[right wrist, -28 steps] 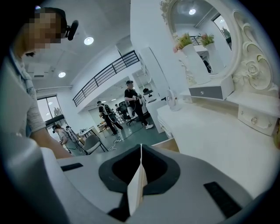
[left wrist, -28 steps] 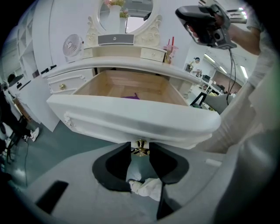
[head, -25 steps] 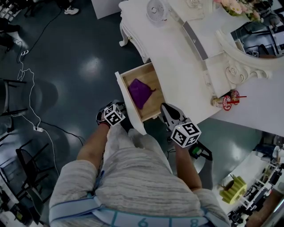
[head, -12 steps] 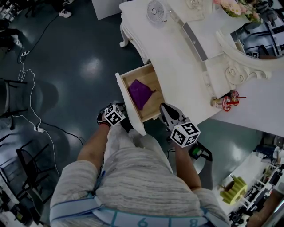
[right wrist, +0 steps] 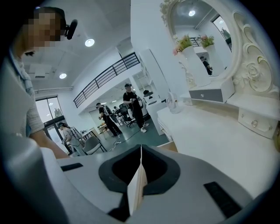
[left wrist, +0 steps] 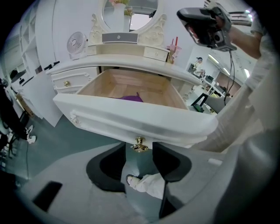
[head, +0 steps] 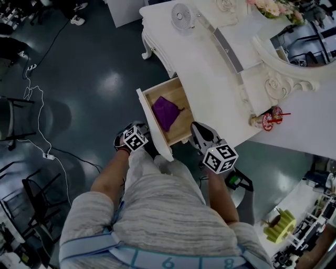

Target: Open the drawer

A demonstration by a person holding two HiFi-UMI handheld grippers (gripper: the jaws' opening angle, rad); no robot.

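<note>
The white drawer (head: 156, 137) of the dressing table stands pulled out, showing its wooden inside and a purple cloth (head: 166, 112). Its brass knob (left wrist: 140, 144) sits between the jaws of my left gripper (left wrist: 140, 152), with a gap on each side. These jaws have just been opening and are open, with no pad pressing on the knob. In the head view the left gripper (head: 143, 143) is at the drawer's front. My right gripper (head: 196, 127) hovers right of the drawer, under the table edge. Its jaws (right wrist: 140, 153) are shut with nothing between them.
The white dressing table (head: 205, 68) carries a small fan (head: 183, 12), an oval mirror (head: 294, 50) and a red-and-white item (head: 272, 119). Cables (head: 32, 100) and a dark chair (head: 10, 118) are on the floor at left. My own knees are just below the drawer front.
</note>
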